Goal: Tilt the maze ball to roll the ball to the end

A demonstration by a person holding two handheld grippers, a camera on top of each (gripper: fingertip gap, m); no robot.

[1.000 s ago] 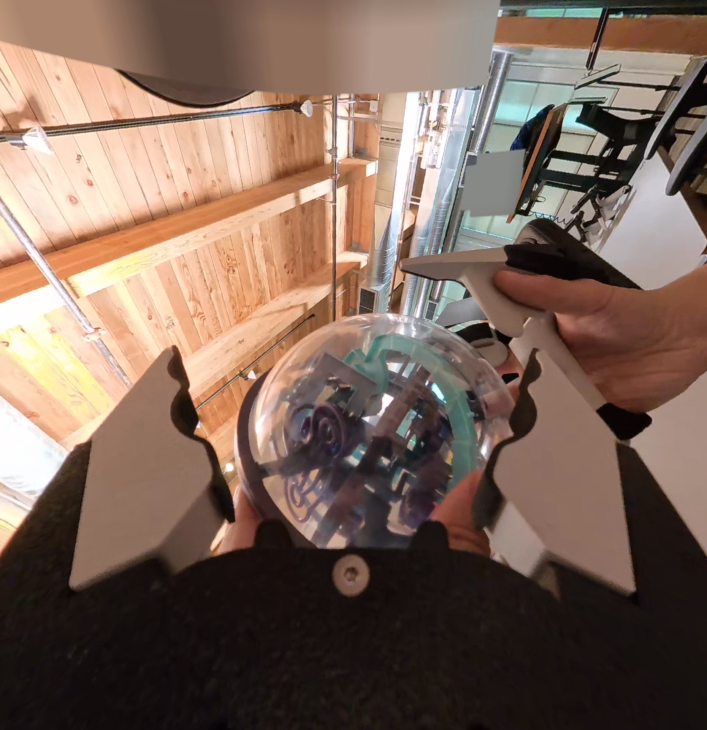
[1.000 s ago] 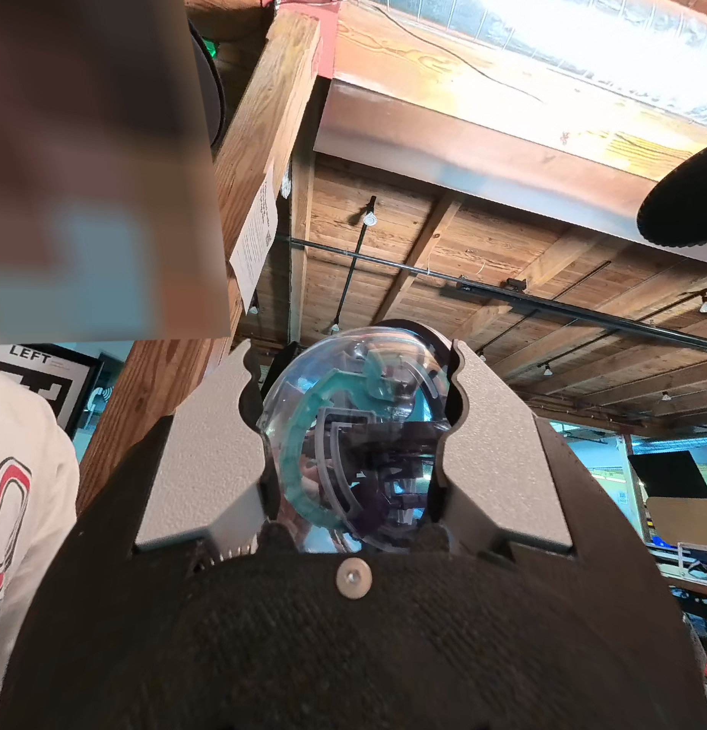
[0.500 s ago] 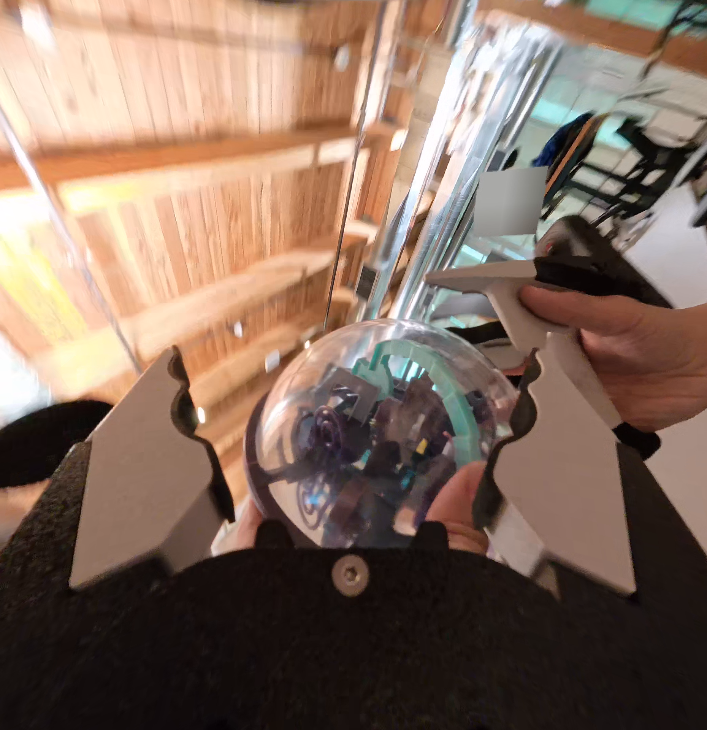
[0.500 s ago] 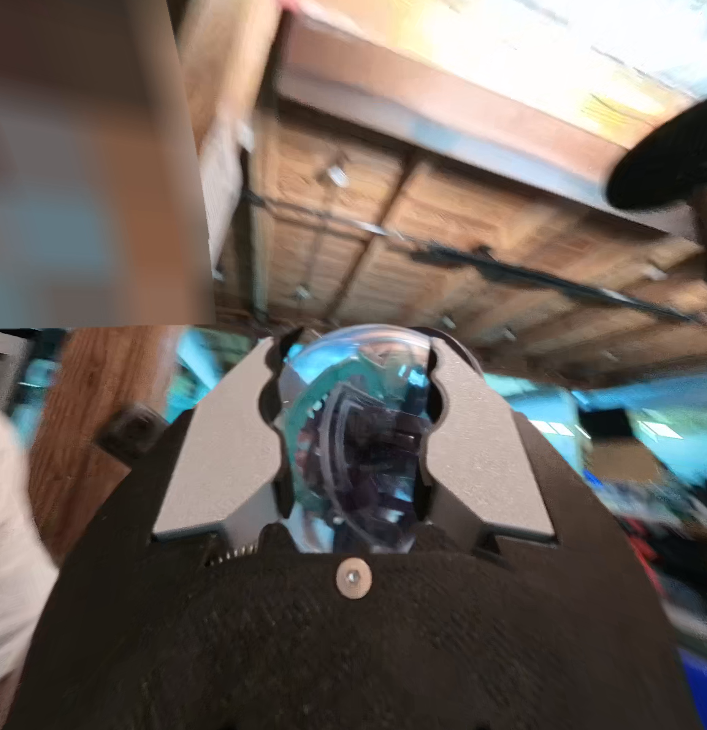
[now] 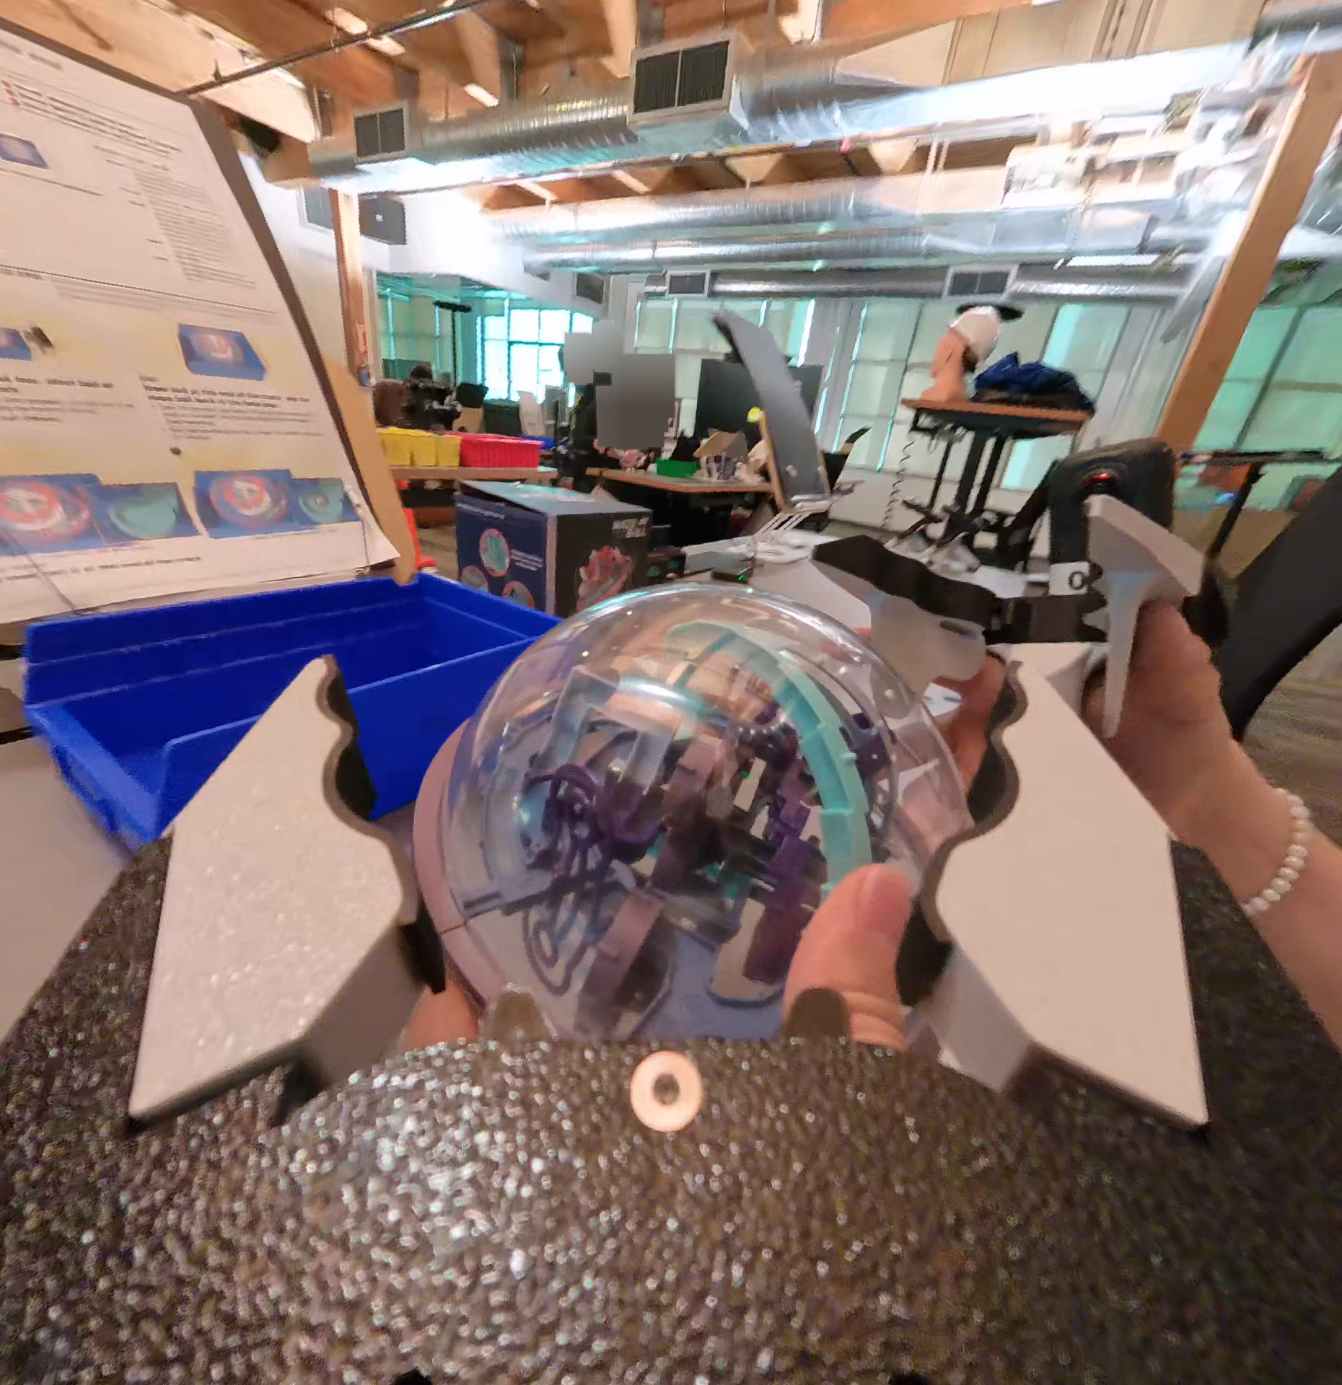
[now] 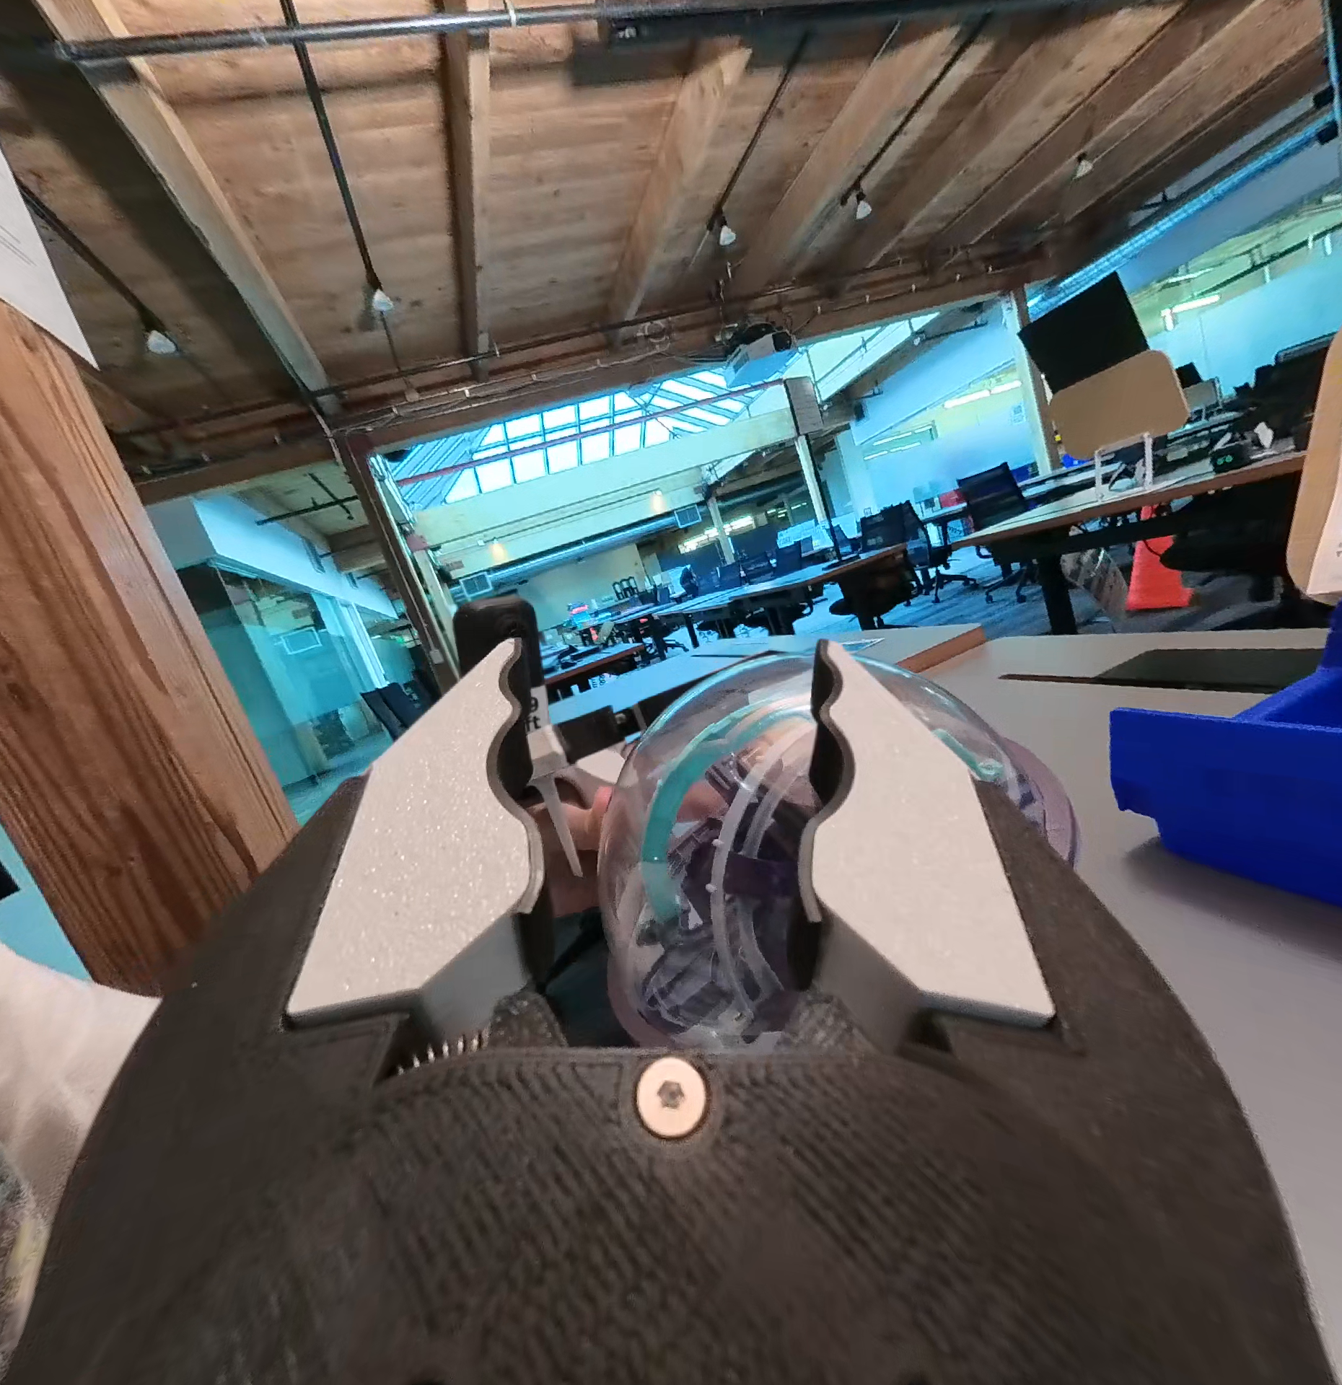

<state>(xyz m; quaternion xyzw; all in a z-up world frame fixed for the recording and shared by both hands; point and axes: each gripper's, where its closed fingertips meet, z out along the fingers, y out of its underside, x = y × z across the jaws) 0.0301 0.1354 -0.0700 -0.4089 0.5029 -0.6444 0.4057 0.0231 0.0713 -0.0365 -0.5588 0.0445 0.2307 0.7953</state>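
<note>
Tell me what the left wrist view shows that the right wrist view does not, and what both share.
Only the left wrist view: a printed sheet on a board standing behind the bin, a dark box, a thumb on the sphere, and a pearl bracelet.
Only the right wrist view: a thick wooden post close on the left and white cloth at the lower left.
Both: the clear maze ball with its teal track, the blue bin and the grey table.
</note>
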